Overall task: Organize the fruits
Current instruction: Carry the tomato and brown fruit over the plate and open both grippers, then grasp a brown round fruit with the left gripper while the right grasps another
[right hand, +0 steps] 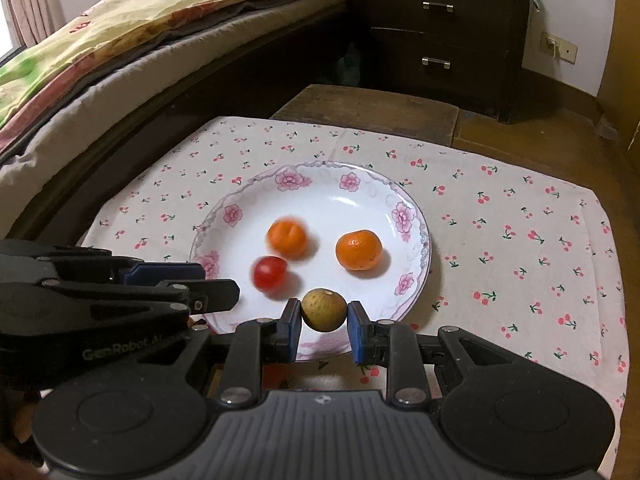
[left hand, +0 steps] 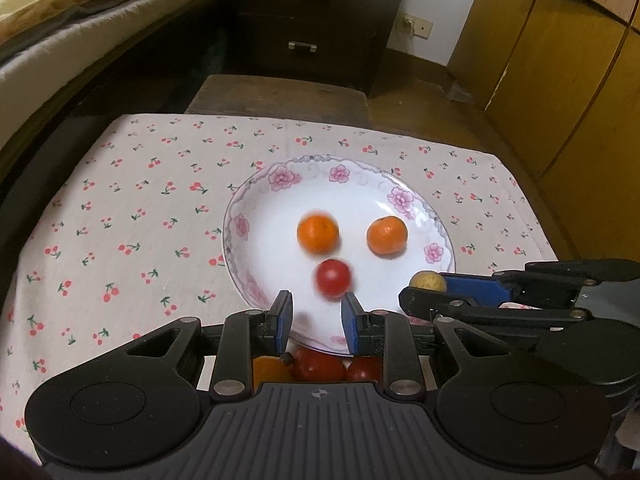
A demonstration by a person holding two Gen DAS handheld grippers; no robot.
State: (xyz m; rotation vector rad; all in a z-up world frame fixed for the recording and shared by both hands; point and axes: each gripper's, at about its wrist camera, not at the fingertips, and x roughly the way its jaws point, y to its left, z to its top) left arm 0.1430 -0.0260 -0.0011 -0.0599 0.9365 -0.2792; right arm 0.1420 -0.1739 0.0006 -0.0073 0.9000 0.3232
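A white flowered plate (left hand: 360, 200) (right hand: 344, 204) lies on the cherry-print cloth. On it are two oranges (left hand: 318, 233) (left hand: 387, 235) and a red tomato (left hand: 333, 279); the left orange (right hand: 287, 238) and the tomato (right hand: 270, 275) look blurred. My left gripper (left hand: 316, 308) hovers over the plate's near rim, jaws apart with nothing between them, the tomato just past its tips. My right gripper (right hand: 324, 320) is shut on a small yellow-green fruit (right hand: 324, 309) (left hand: 428, 281) above the near rim. Under the left gripper, a yellow-orange fruit (left hand: 270, 368) and two red tomatoes (left hand: 318, 364) lie on the cloth.
The cloth (right hand: 520, 248) covers a low table with open room right of the plate. A bed (right hand: 100, 80) runs along the left, a dark drawer chest (right hand: 440, 36) stands behind, and yellow cabinet doors (left hand: 560, 80) are at the right. A wooden block (right hand: 368, 112) sits beyond the table.
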